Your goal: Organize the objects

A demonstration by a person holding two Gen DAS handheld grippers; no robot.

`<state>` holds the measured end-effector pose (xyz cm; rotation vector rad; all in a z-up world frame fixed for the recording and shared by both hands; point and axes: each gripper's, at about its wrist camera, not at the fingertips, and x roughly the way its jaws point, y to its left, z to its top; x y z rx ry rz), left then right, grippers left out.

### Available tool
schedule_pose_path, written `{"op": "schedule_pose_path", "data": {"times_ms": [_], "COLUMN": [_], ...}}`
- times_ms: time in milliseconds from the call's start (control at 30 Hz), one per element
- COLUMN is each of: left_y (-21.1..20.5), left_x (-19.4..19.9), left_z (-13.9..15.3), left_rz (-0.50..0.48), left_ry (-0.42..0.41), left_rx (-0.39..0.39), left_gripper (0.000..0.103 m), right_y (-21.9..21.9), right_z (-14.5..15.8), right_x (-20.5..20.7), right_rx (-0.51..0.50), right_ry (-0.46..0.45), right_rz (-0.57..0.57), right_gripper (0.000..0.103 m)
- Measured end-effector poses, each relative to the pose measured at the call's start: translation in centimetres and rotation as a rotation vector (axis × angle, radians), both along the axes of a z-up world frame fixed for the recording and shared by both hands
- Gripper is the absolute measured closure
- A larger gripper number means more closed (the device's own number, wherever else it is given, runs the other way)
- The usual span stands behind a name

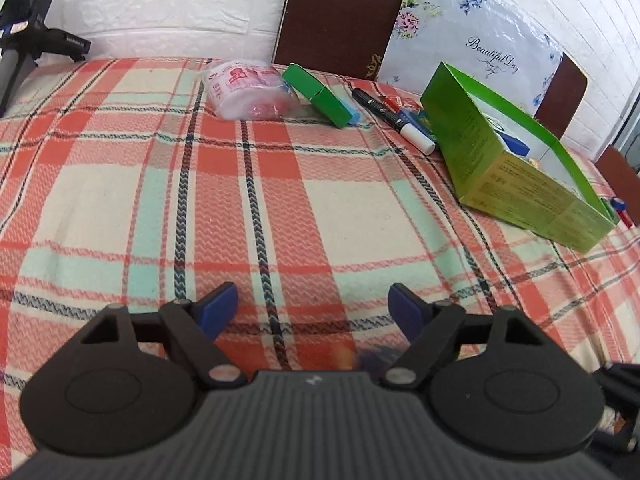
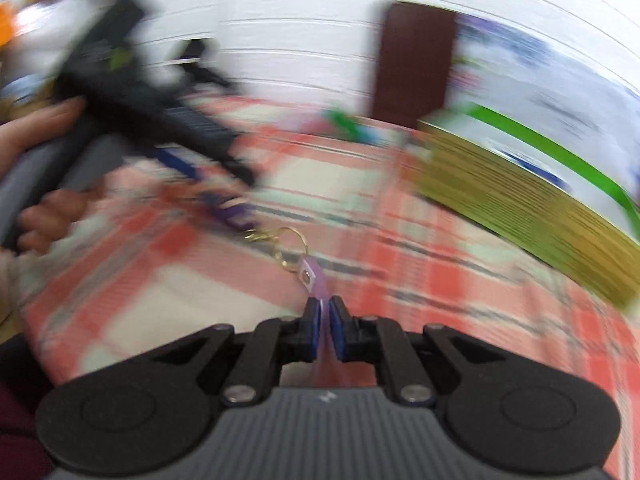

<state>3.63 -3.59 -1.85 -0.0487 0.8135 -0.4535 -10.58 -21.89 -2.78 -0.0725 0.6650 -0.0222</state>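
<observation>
Right gripper (image 2: 324, 322) clamps purple keychain (image 2: 308, 276), probably bound for green box (image 1: 516, 184); left gripper (image 1: 312, 308) spread, holding nothing. Marker (image 1: 394, 120), tissue pack (image 1: 250, 92), green carton (image 1: 320, 96) remain on table (image 1: 160, 200).

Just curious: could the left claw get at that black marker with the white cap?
Probably yes. The left claw is open and empty, and only bare plaid cloth lies between it and the marker.

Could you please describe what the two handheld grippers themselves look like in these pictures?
Both match. The left gripper and right gripper each have a ribbed dark-grey body with a small white logo, two round black discs, black linkage arms with silver pivot pins, and blue finger pads. No cables show. A bare hand grips the left one.
</observation>
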Motion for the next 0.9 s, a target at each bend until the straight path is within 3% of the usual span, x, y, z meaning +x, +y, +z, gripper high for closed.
{"op": "schedule_pose_path", "data": {"times_ms": [33, 133, 300, 500, 633, 733, 900], "left_y": [-0.1, -0.6, -0.2, 0.0, -1.4, -2.0, -1.4], "left_x": [-0.1, -0.6, -2.3, -4.2, -4.3, -4.4, -4.2], "left_z": [0.0, 0.2, 1.2, 1.4, 0.7, 0.3, 0.4], "left_rz": [-0.011, -0.047, -0.169, -0.311, -0.376, -0.389, -0.400], "left_ry": [0.000, 0.008, -0.019, -0.059, -0.045, -0.085, -0.080], "left_rx": [0.000, -0.007, -0.098, -0.131, -0.113, -0.071, -0.069], "left_gripper": [0.023, 0.023, 0.020, 0.019, 0.039, 0.044, 0.050], "right_y": [-1.0, -2.2, -1.3, -1.0, -0.9, -0.8, -1.4], "right_z": [0.0, 0.2, 0.7, 0.1, -0.2, -0.3, -0.7], "right_x": [-0.1, -0.8, -0.7, -1.0, -0.7, -0.9, -0.8], "right_rx": [0.026, 0.064, 0.069, 0.119, 0.117, 0.102, 0.112], "right_ry": [-0.007, -0.028, -0.070, -0.059, -0.055, -0.058, -0.046], "right_rz": [-0.040, -0.097, -0.018, -0.001, -0.009, -0.020, -0.041], "right_gripper": [0.090, 0.066, 0.060, 0.057, 0.057, 0.057, 0.057]}}
